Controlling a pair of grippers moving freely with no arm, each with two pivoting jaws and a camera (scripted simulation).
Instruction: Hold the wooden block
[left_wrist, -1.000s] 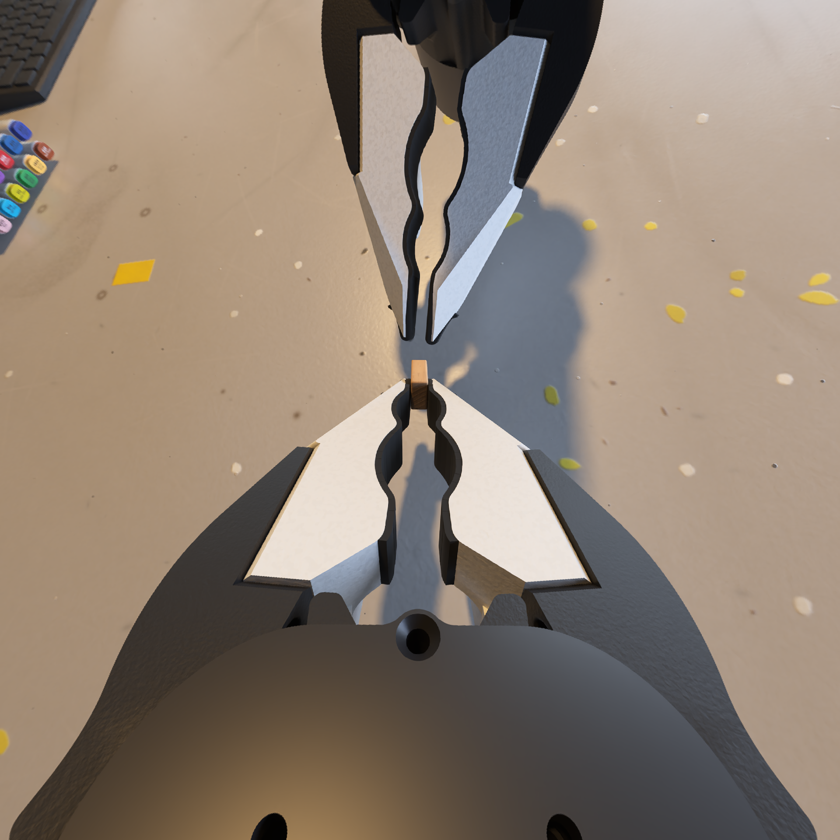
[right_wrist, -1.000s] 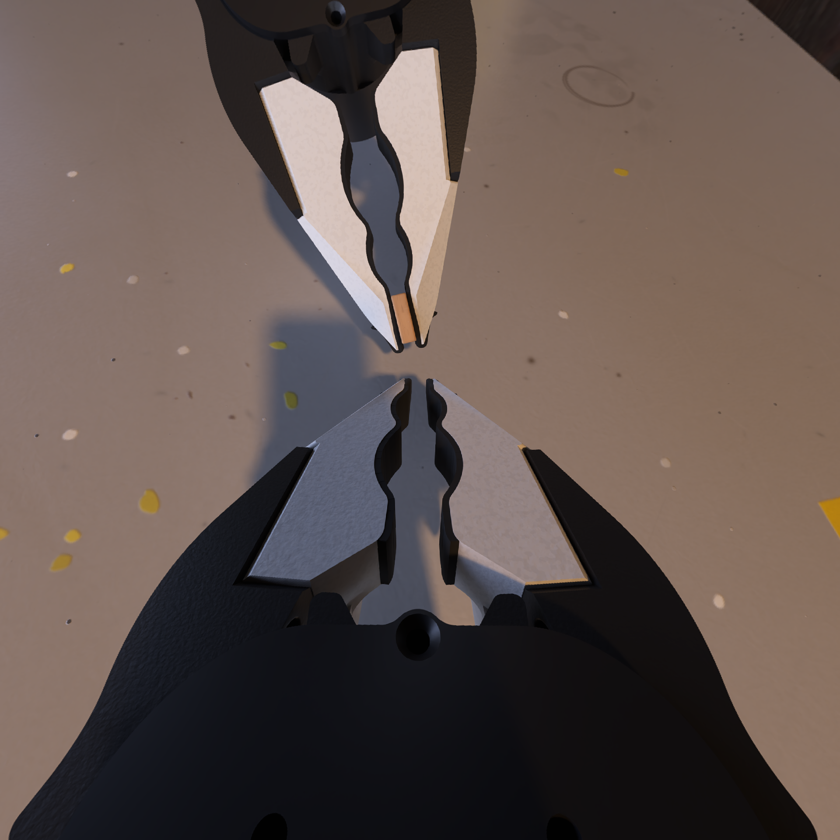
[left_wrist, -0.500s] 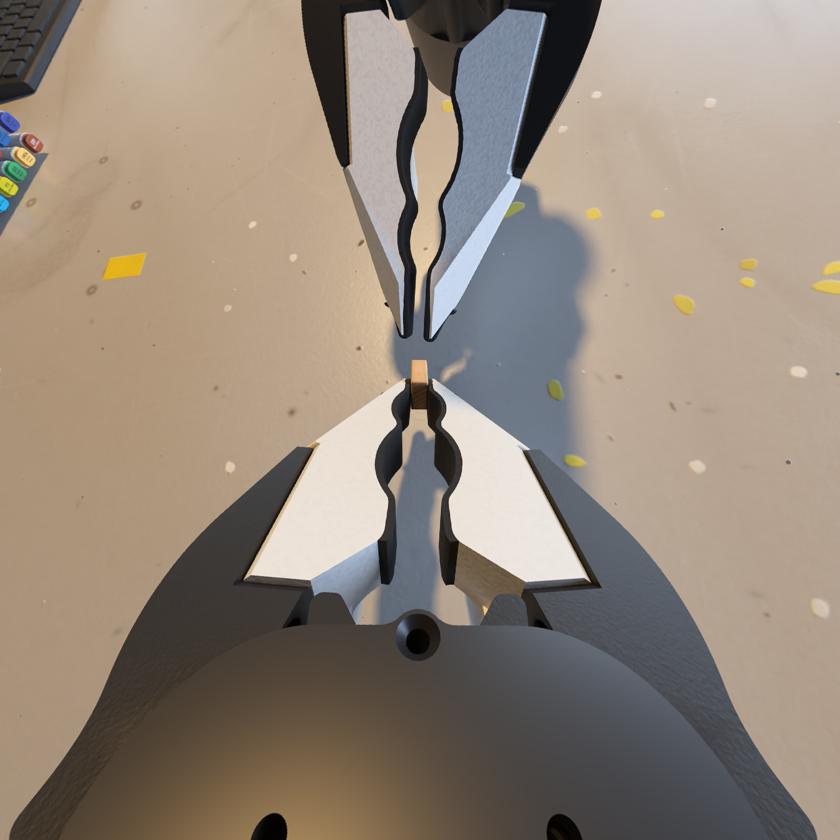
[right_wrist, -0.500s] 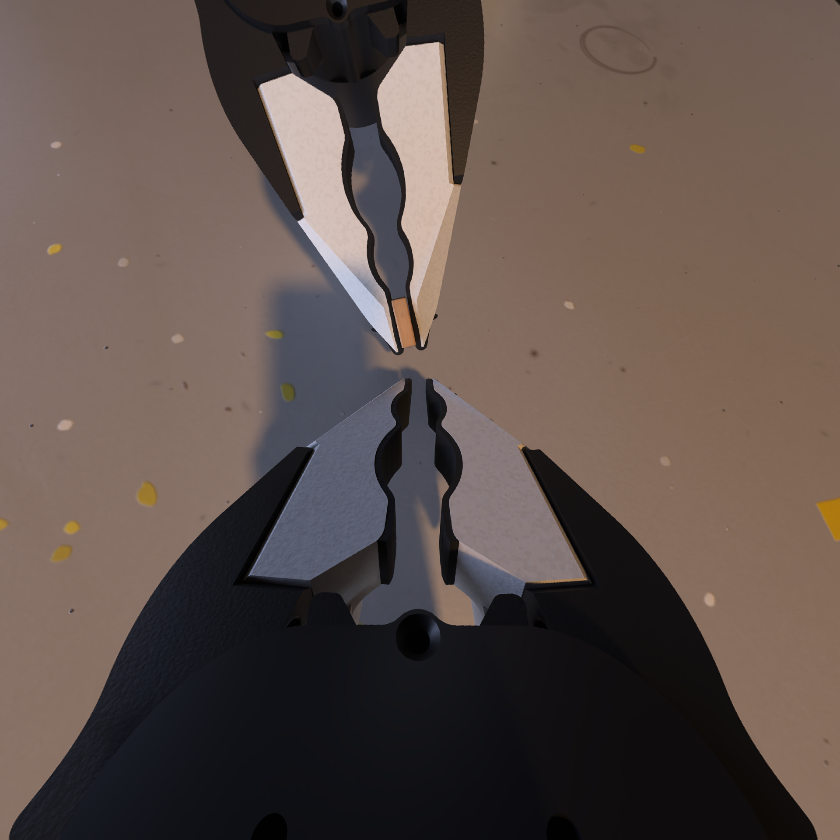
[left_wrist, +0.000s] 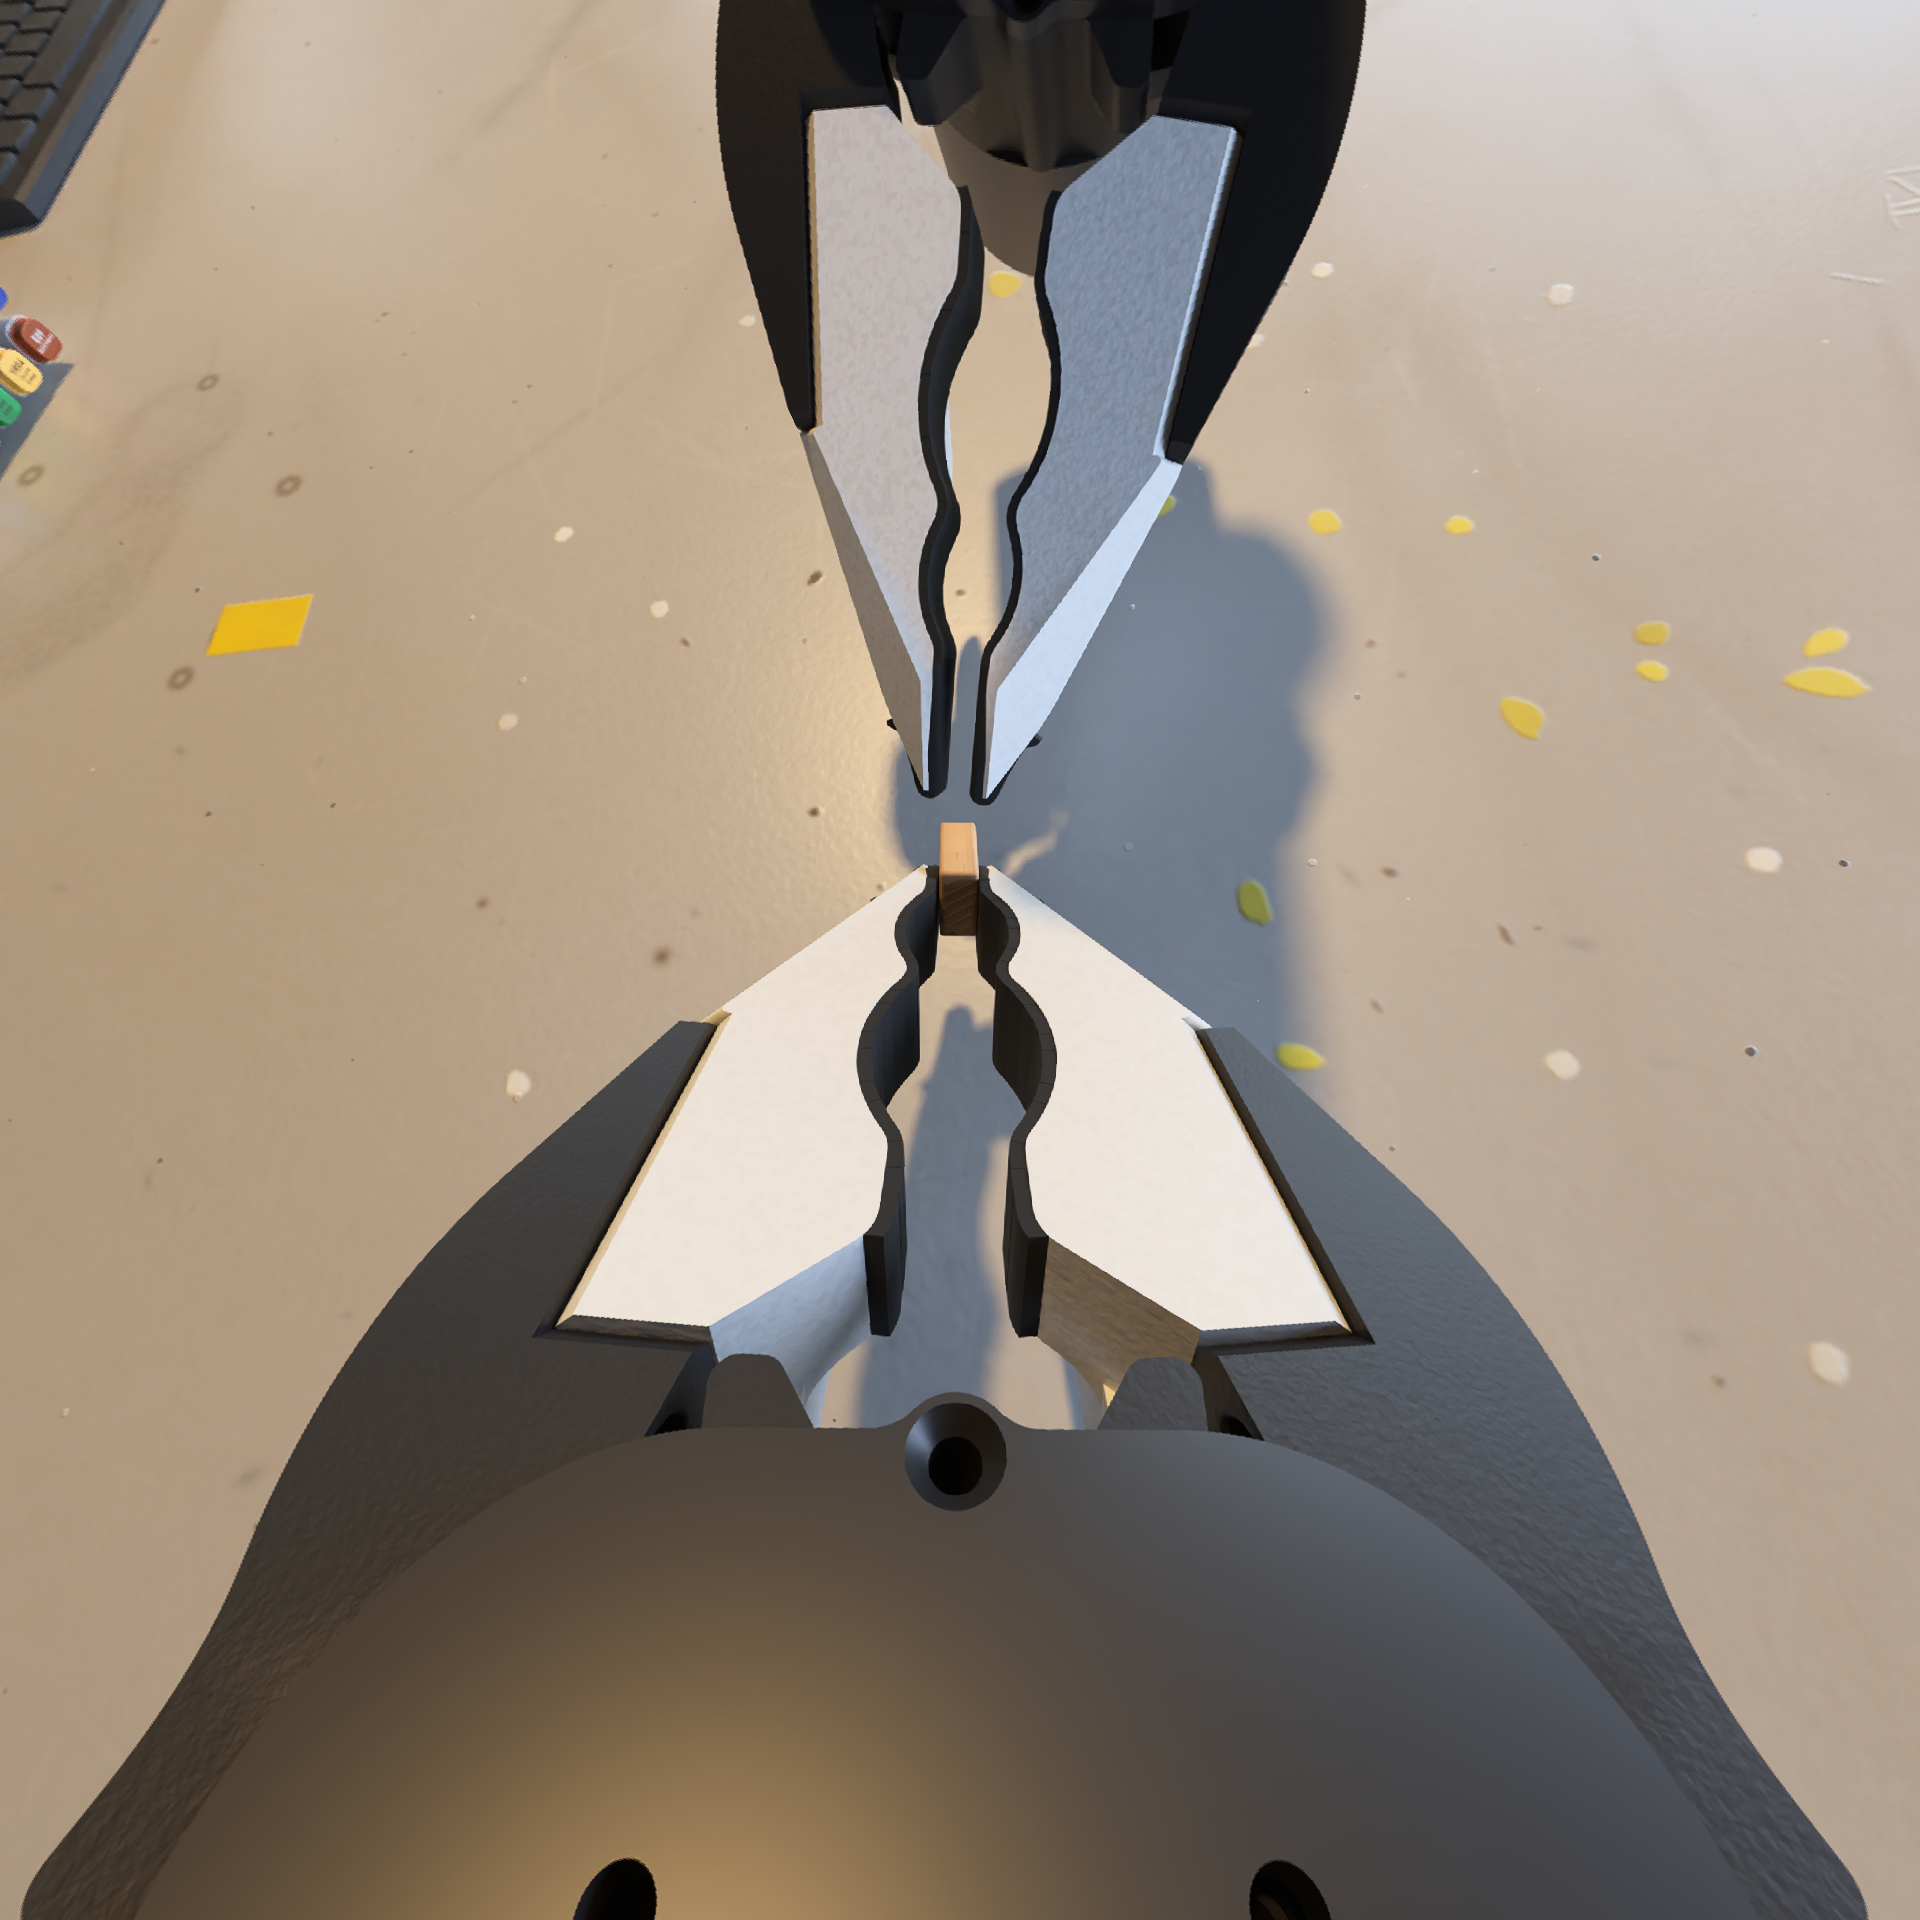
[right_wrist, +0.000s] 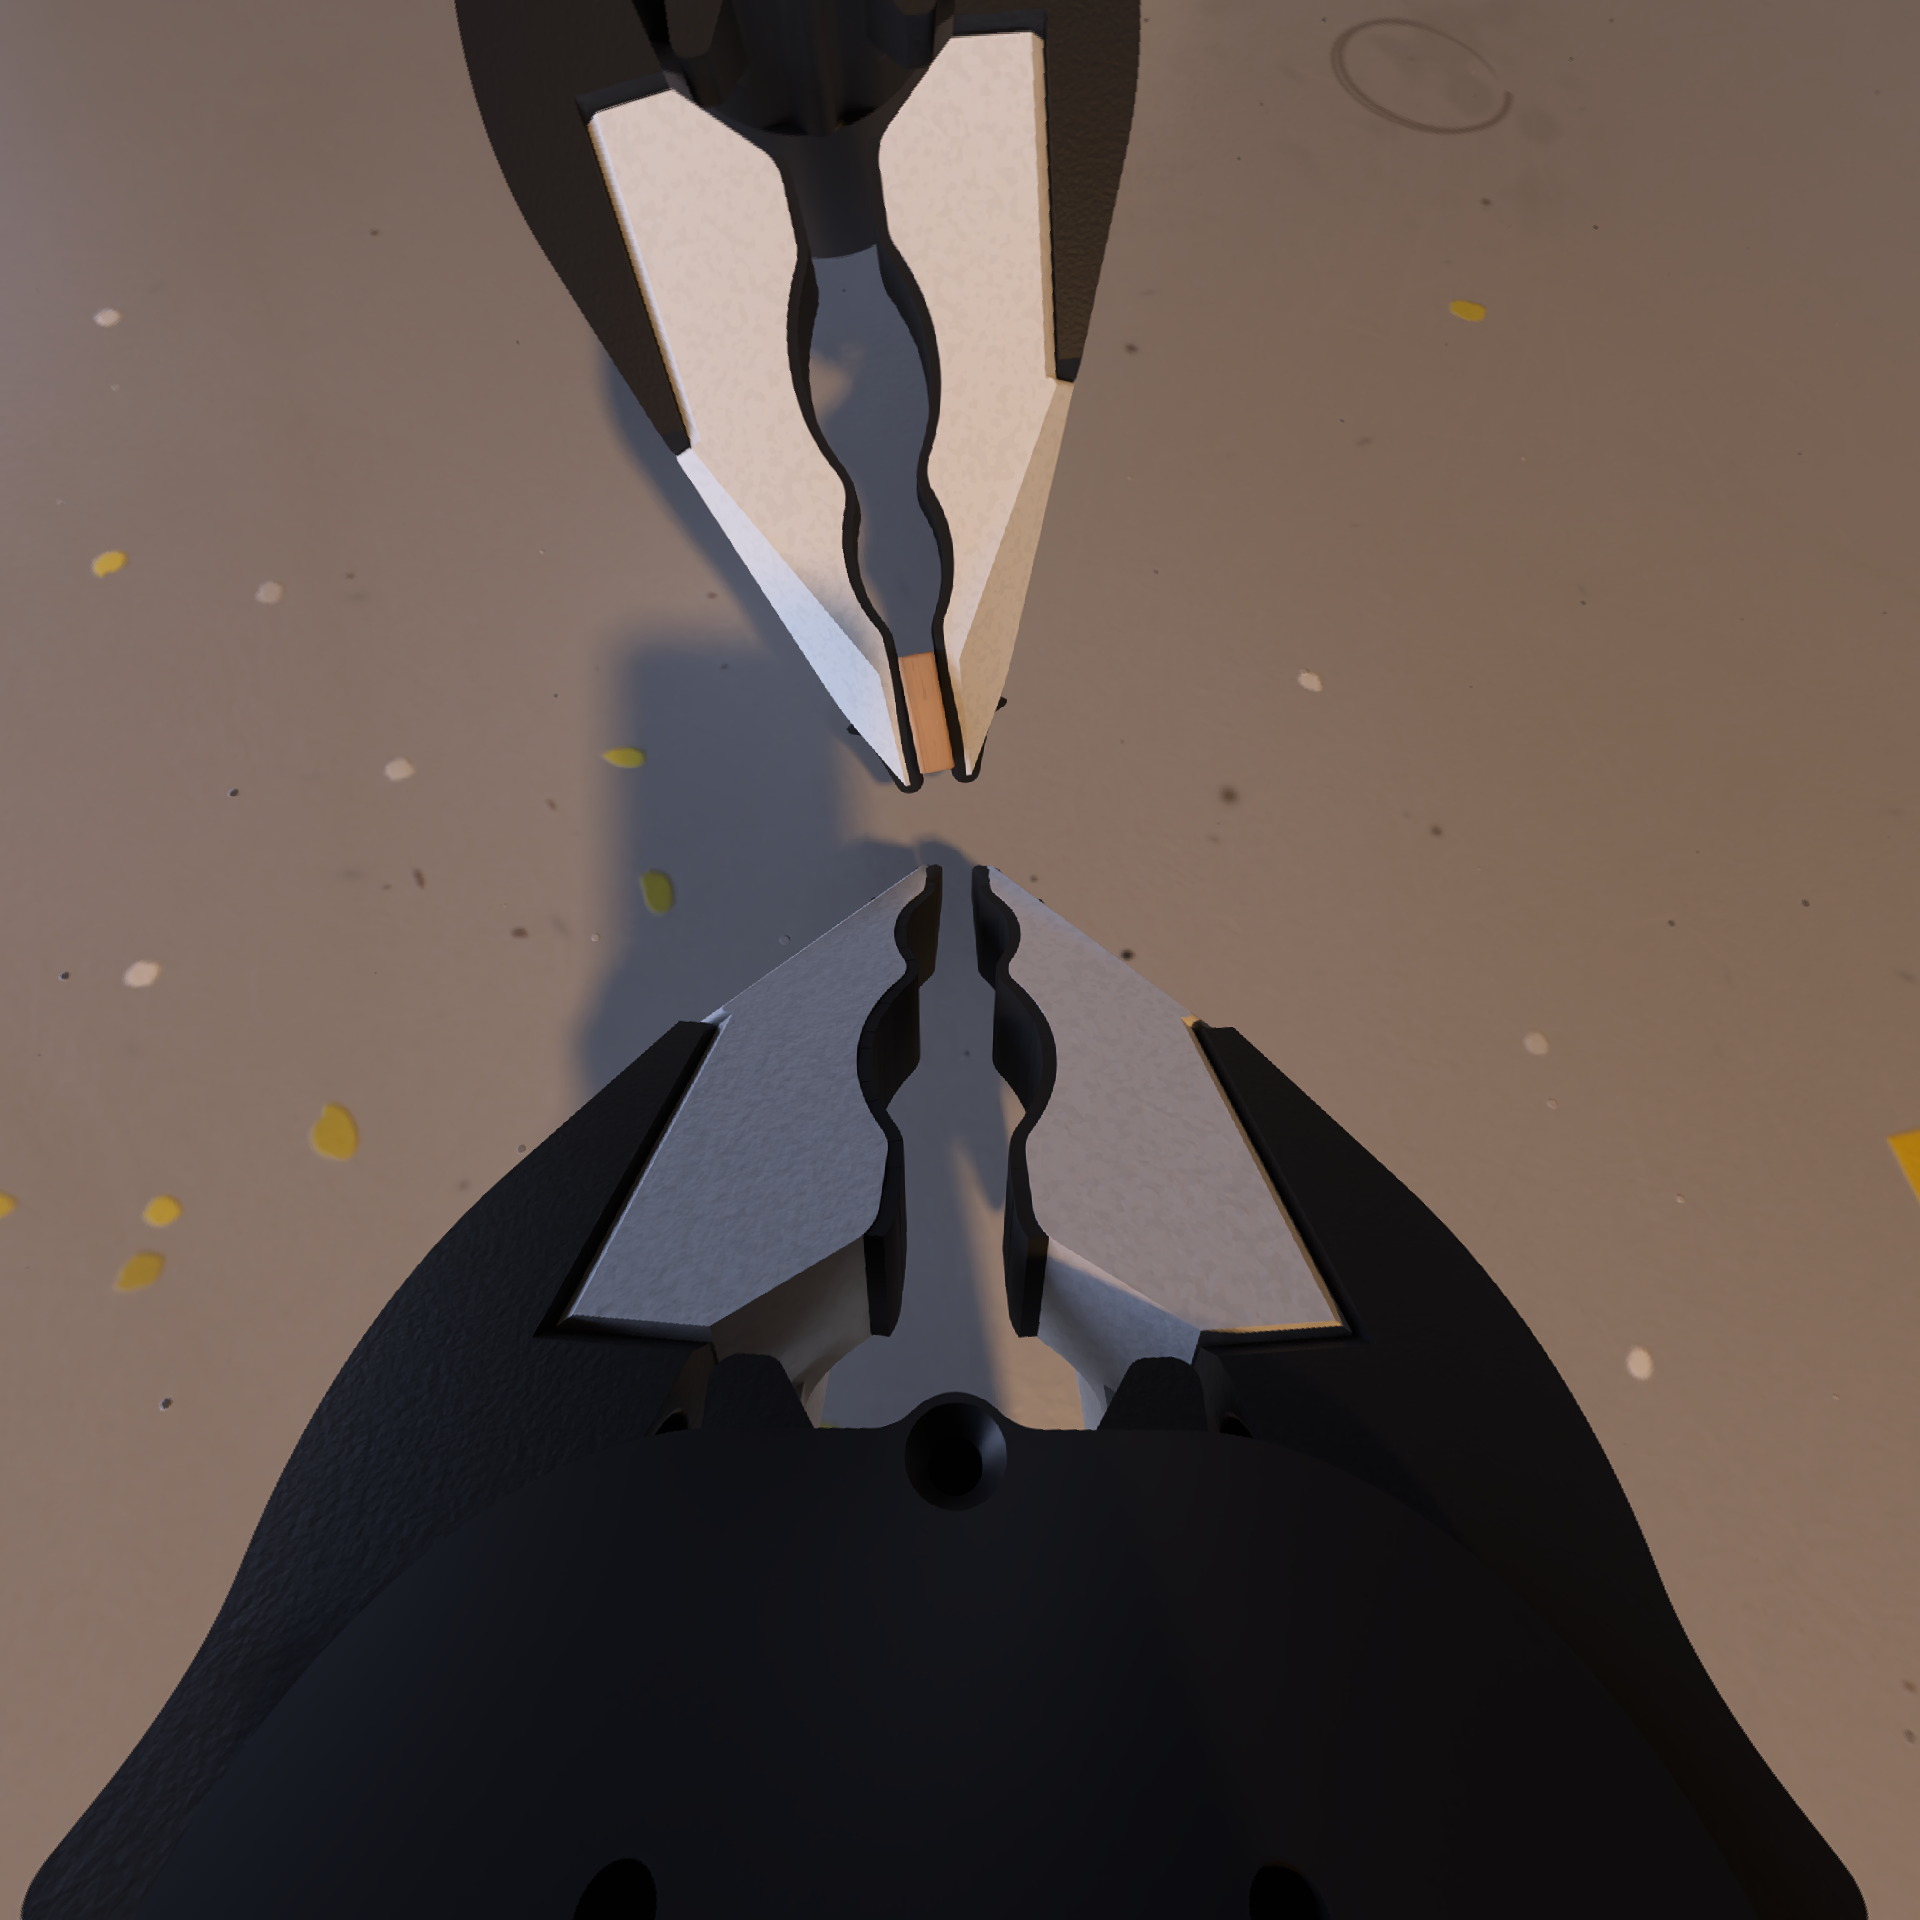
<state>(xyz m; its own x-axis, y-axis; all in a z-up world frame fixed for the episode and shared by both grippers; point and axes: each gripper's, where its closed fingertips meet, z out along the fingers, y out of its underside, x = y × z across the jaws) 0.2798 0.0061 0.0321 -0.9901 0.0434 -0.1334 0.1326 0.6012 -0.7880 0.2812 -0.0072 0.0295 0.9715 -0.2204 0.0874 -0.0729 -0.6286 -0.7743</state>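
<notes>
A small wooden block (left_wrist: 957, 894) is pinched between the fingertips of my left gripper (left_wrist: 957, 878), held above the tan table. The block also shows in the right wrist view (right_wrist: 925, 717), between the tips of the left gripper (right_wrist: 940, 774). My right gripper (right_wrist: 954, 873) points straight at the left one, tip to tip, a short gap from the block. Its jaws stand a narrow slit apart with nothing between them. It also shows in the left wrist view (left_wrist: 956, 795), just beyond the block.
A dark keyboard (left_wrist: 42, 94) and a pad of coloured buttons (left_wrist: 26, 364) lie at the far left edge. A yellow square (left_wrist: 260, 623) and scattered yellow flecks (left_wrist: 1823, 681) lie flat on the table. A faint ring mark (right_wrist: 1423, 78) sits at the far right.
Both grippers have drifted together over the table; the keyboard and button pad slid toward the left edge. The right gripper looks slightly nearer. The grip on the block is unchanged.
</notes>
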